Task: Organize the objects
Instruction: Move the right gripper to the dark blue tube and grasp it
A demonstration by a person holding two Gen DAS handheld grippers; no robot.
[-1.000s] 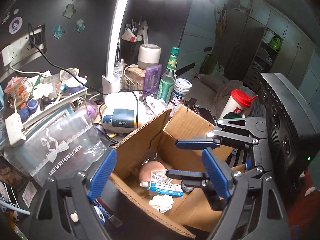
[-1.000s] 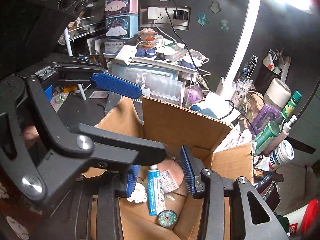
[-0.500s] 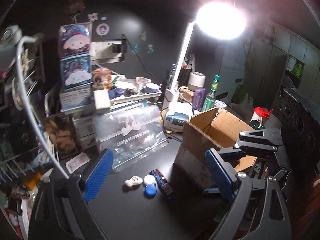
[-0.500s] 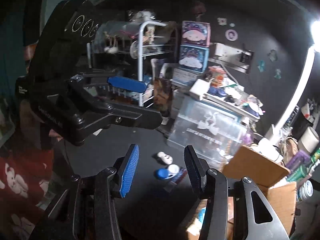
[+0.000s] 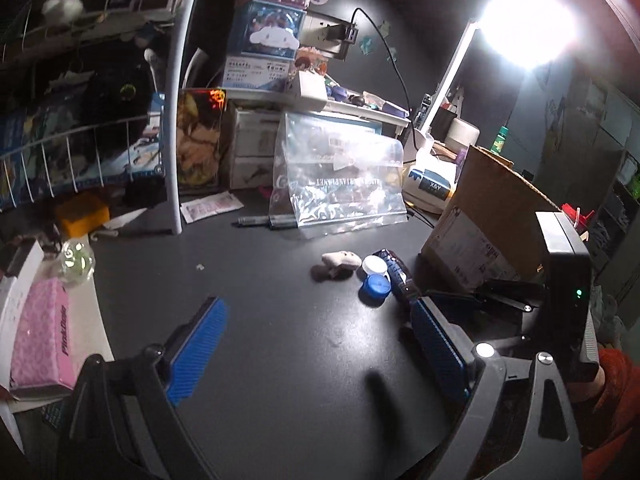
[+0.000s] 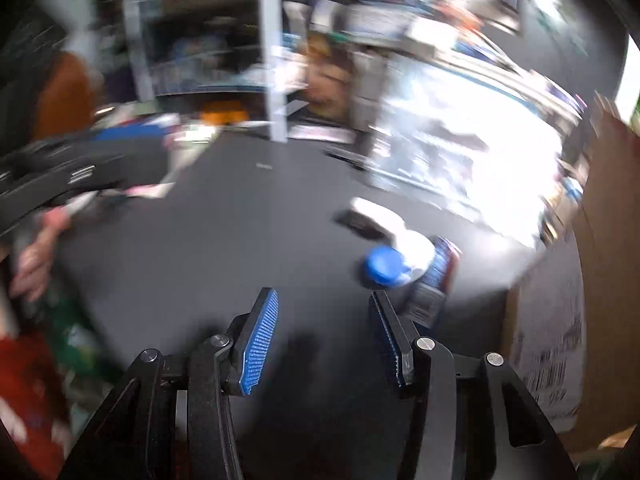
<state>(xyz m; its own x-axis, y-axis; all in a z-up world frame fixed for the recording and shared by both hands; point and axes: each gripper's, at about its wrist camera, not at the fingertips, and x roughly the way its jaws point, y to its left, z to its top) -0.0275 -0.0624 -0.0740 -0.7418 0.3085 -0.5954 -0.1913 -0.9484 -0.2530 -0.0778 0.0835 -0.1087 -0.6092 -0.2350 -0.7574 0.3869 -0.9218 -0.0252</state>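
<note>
Both claws agape, empty, nr cardboard box [image 5: 492, 216]

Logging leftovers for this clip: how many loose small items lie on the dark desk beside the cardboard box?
4, clustered left of the box: beige plush figure, white round cap, blue round cap, dark blue packet. Others may be hidden.

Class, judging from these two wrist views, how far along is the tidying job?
Done: cannot tell; the box interior is hidden. In hand: nothing; the left gripper and right gripper are both open and empty. Left: the plush, white cap, blue cap and dark tube lie on the desk beside the box.
</note>
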